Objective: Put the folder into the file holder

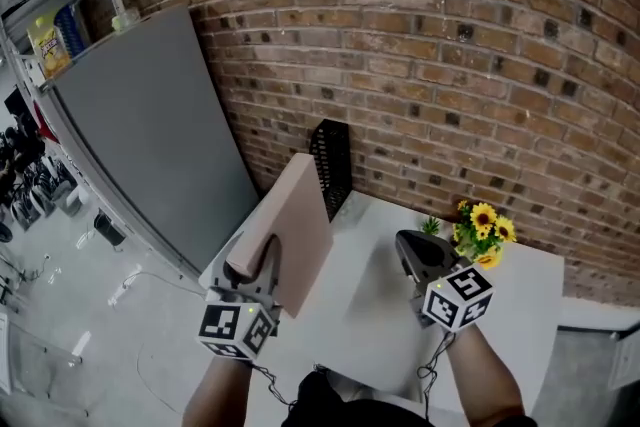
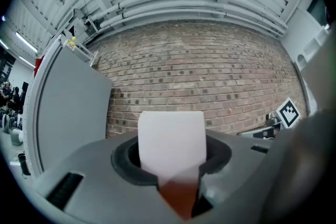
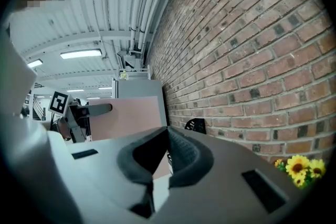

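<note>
1. Grey panel (image 1: 150,145): stands upright at 9 o'clock in the head view, beside the table's left edge. A shelf rack behind it, at 10 o'clock, carries a yellow bottle (image 1: 47,45). Pale floor (image 1: 60,315) shows at 8 o'clock.
2. Left gripper (image 1: 265,260): at 7 o'clock, its jaws clamped on the near edge of the folder. The left gripper view shows the sheet seated between the pads.
3. Folder (image 1: 295,235): pinkish-beige, stood on edge over the table's left part, its broad face turned toward 3 o'clock. Its long axis runs from the gripper at 7 o'clock toward 1 o'clock, so the far end points at the file holder. Whether that end touches the holder cannot be told.
4. File holder (image 1: 332,165): black mesh, upright, at the table's far edge against the wall, at 12 o'clock.
5. Table (image 1: 380,315): white top.
6. Right gripper (image 1: 415,250): at 5 o'clock over the table, jaws pressed together with nothing between them.
7. Sunflowers (image 1: 483,230): yellow, at 3 o'clock by the wall.
8. Brick wall (image 1: 420,45): fills the background from 11 to 3 o'clock.
</note>
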The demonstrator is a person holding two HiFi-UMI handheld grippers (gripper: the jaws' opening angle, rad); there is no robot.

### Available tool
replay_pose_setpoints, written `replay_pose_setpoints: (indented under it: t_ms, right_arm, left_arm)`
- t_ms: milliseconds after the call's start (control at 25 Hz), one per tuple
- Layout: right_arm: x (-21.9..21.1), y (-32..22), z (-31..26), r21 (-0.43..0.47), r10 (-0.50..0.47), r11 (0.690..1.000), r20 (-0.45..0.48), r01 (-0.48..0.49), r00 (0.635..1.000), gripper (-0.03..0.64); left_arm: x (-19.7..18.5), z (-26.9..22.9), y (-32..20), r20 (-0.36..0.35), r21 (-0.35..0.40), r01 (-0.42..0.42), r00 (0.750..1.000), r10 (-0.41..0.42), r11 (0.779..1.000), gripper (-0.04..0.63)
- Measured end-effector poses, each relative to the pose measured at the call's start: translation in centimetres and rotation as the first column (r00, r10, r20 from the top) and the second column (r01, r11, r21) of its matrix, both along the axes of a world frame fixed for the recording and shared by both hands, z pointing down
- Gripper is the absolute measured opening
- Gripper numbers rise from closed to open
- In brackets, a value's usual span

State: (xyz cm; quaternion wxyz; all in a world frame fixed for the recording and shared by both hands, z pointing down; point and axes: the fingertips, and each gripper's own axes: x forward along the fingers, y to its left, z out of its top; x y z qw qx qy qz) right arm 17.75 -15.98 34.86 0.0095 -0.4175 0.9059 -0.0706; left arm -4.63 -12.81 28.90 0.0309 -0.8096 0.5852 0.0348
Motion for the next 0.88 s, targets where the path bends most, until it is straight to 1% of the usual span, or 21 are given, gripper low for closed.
replay_pose_setpoints:
  t_ms: [280, 600, 880]
  right_arm:
    - [-0.1, -2.3, 0.3, -0.011, 0.053, 0.999, 0.004, -0.053, 0.999, 0.003]
    - [-1.7, -6.3, 0.4, -0.032, 0.106, 0.994, 0.019, -0.105, 0.994, 0.003]
    - [-2.4, -9.3, 0.7, -0.05, 0.174, 0.984, 0.018, -0.173, 0.985, 0.003]
  left_arm:
    - [-1.9, -1.9, -4.0, -0.004, 0.034, -0.011, 1.0, 0.012, 0.999, 0.161]
    - [-3.8, -3.3, -9.9, -0.008, 0.05, -0.054, 0.999, 0.054, 0.997, 0.161]
    - [-4.8, -3.3, -15.4, -0.017, 0.057, -0.103, 0.994, 0.104, 0.993, 0.161]
